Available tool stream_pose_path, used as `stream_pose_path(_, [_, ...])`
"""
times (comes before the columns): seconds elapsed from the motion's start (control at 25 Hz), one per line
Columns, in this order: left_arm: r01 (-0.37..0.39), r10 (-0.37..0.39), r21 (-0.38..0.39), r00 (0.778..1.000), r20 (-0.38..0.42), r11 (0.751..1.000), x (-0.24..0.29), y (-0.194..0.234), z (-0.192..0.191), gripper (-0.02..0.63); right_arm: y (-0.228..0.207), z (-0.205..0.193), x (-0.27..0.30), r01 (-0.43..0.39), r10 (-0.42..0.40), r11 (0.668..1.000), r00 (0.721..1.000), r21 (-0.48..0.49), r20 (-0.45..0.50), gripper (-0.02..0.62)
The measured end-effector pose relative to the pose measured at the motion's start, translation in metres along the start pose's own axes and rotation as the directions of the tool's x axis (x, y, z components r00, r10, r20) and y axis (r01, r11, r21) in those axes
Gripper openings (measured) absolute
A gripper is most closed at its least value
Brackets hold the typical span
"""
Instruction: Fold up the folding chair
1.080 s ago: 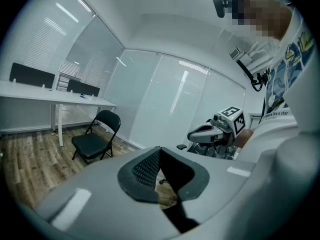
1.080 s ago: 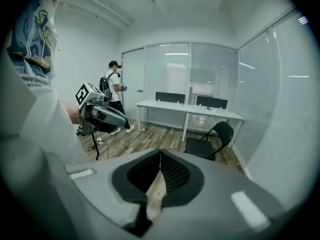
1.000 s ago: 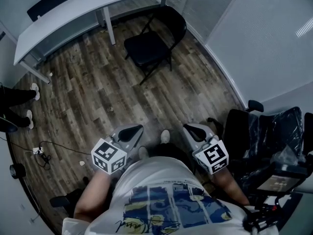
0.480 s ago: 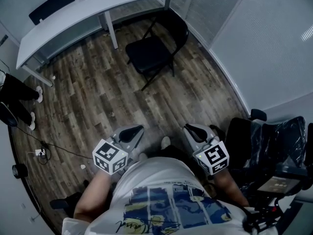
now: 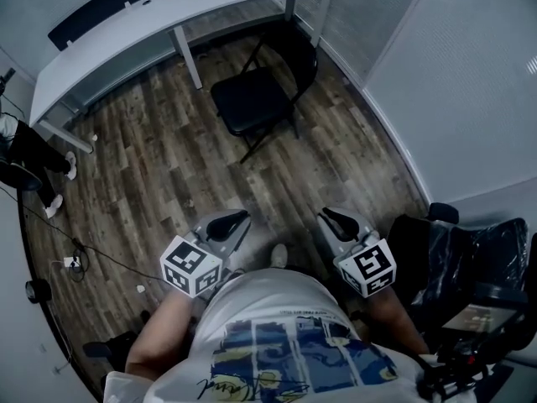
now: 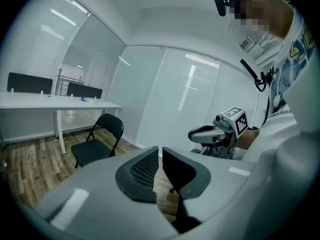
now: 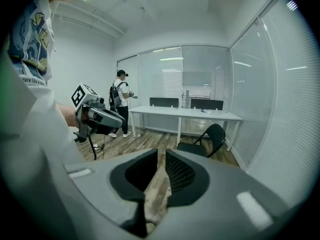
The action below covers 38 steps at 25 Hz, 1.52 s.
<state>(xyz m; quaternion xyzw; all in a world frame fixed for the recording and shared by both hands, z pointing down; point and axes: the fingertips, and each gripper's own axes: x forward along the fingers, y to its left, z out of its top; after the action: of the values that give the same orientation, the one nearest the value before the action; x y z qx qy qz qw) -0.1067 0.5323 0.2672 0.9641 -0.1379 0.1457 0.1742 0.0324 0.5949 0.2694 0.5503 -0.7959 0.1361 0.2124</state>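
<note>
1. Whole view: the floor [image 5: 159, 166] slides back under the person over the last second. The office chair [image 5: 457, 254] at the right drops lower in the head view. Reads as a walk toward the far corner.
2. Chair [image 5: 253, 97]: stands unfolded, seat down, just beside the table [image 5: 126, 25] and near the glass wall. It is well apart from both grippers and nothing touches it. Folding is not yet begun; this is still the approach.
3. Left gripper [image 5: 229, 223] and right gripper [image 5: 336, 219]: side by side at waist level, both aimed ahead at the chair, same pose as before.
4. Jaws: both have just been opening.
   - Left: pads barely apart, a thin slit.
   - Right: a wider slit, with floor showing through.
   - Nothing is between either pair.
5. Judgement: the opening looks like readying for a grab, but the gaps are too narrow yet for the frame or seat edge.
</note>
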Motion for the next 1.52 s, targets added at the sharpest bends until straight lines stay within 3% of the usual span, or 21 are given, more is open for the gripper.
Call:
stream_pose_path(0.36, [-0.031,0.031,0.002,1.0,-0.005,1.0,0.041,-0.008,0.003,0.032,-0.036,-0.024,-0.015,-0.009,0.009,0.999,1.0,0.049,0.002,0.055])
stream_pose_path(0.68, [-0.031,0.033,0.018,0.997,-0.07,0.999,0.084,-0.016,0.013,0.032,-0.08,-0.047,-0.021,-0.004,0.002,0.99,1.0,0.14,0.011,0.073])
stream_pose_path(1.24, [0.008,-0.007,0.014,0.998,-0.069,1.0,0.145,0.011,0.03,0.032,-0.122,-0.051,-0.009,0.055,-0.054,0.985,0.998,0.165,-0.01,0.075])
stream_pose_path(1.52, [0.003,-0.004,-0.015,0.999,-0.048,1.0,0.165,0.05,0.046,0.035,-0.149,-0.037,0.021,0.08,-0.074,0.986,0.996,0.143,-0.046,0.094])
